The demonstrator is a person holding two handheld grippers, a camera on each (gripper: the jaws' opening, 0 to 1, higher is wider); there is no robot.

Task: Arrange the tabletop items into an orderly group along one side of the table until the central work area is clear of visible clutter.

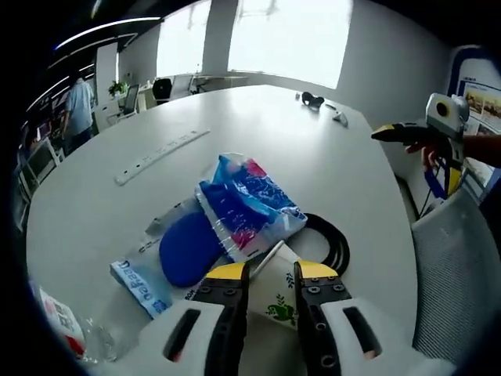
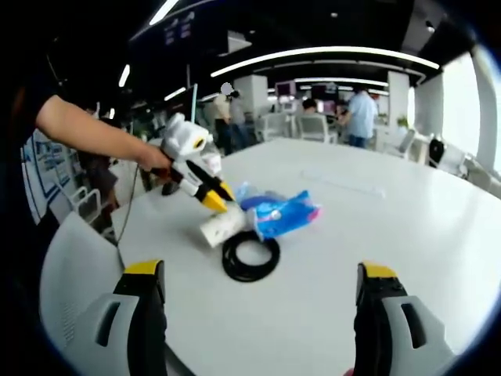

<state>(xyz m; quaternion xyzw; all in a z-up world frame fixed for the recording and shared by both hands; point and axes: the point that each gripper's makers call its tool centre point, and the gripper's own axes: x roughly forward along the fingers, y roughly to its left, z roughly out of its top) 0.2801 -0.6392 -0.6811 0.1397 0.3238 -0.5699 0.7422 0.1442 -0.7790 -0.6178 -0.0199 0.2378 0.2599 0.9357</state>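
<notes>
- Left tongs (image 1: 272, 276) sit low over the clutter pile, yellow tips a narrow gap apart, nothing caught between them.
- Just beyond those tips lies a white packet with a green leaf print (image 1: 275, 294), partly tucked under the blue and pink plastic bag (image 1: 249, 205).
- Left of the tips, a dark blue oval pad (image 1: 188, 248) rests on a clear wrapper with blue lettering (image 1: 139, 283).
- To the right of the tips, a black cable coil (image 1: 333, 241) pokes out from under the bag.
- Further out ahead and to the left, a white power strip (image 1: 160, 156) lies flat on the white tabletop (image 1: 313, 157).
- Far ahead, small dark items (image 1: 313, 99) sit near the tabletop's far edge.
- Right tongs (image 2: 258, 286) hang spread wide, holding nothing, well back from the pile.
- From the right gripper view, the left tongs (image 2: 213, 200) point down into the bag (image 2: 286, 213), the coil (image 2: 250, 256) nearest the right tongs.
- A grey chair back (image 1: 450, 274) stands off to the right of the left tongs.
</notes>
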